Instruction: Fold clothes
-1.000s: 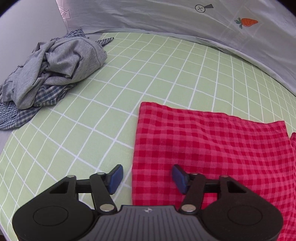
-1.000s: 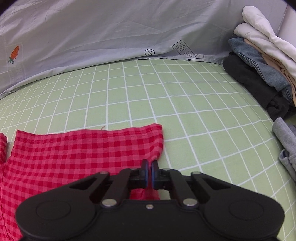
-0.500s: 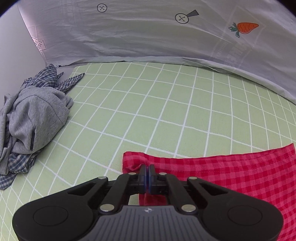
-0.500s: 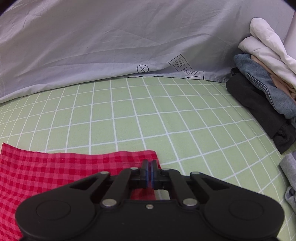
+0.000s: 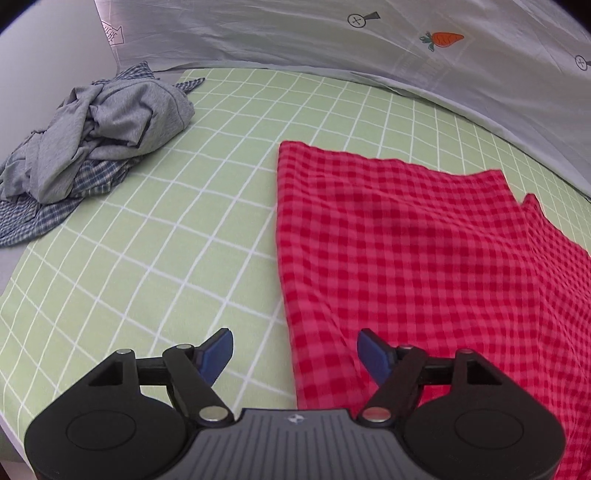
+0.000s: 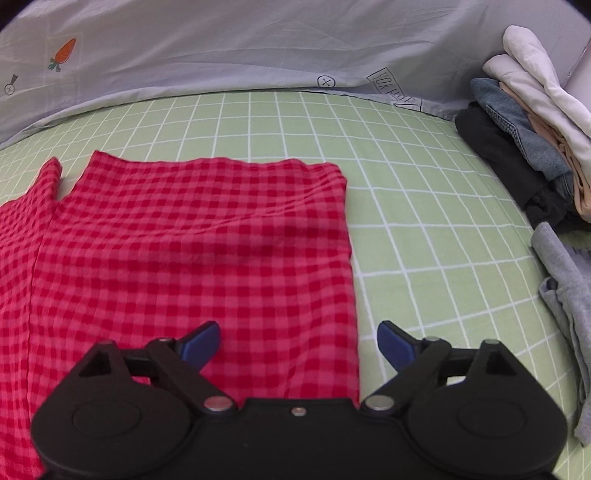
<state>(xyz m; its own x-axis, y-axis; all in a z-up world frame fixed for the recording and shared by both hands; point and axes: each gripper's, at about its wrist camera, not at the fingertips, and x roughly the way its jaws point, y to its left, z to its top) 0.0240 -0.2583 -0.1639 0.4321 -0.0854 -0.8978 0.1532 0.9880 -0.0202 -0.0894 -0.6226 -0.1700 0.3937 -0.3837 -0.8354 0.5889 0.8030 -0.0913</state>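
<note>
A red checked cloth (image 5: 424, 251) lies spread flat on the green grid bedsheet (image 5: 166, 229). It also shows in the right wrist view (image 6: 192, 251). My left gripper (image 5: 294, 350) is open and empty, raised above the cloth's left edge near its front. My right gripper (image 6: 298, 341) is open and empty, raised above the cloth's right edge near its front. A narrow fold of the same cloth (image 6: 33, 199) lies to the left in the right wrist view.
A crumpled pile of grey and blue checked clothes (image 5: 92, 136) lies at the far left. A stack of folded clothes (image 6: 532, 140) stands at the far right, with a grey garment (image 6: 569, 306) in front of it. A grey printed quilt (image 5: 332, 33) runs along the back.
Both grippers were shut on the cloth's far corners half a second ago. Both have let go, opened and drawn back toward the front; the cloth now lies flat.
</note>
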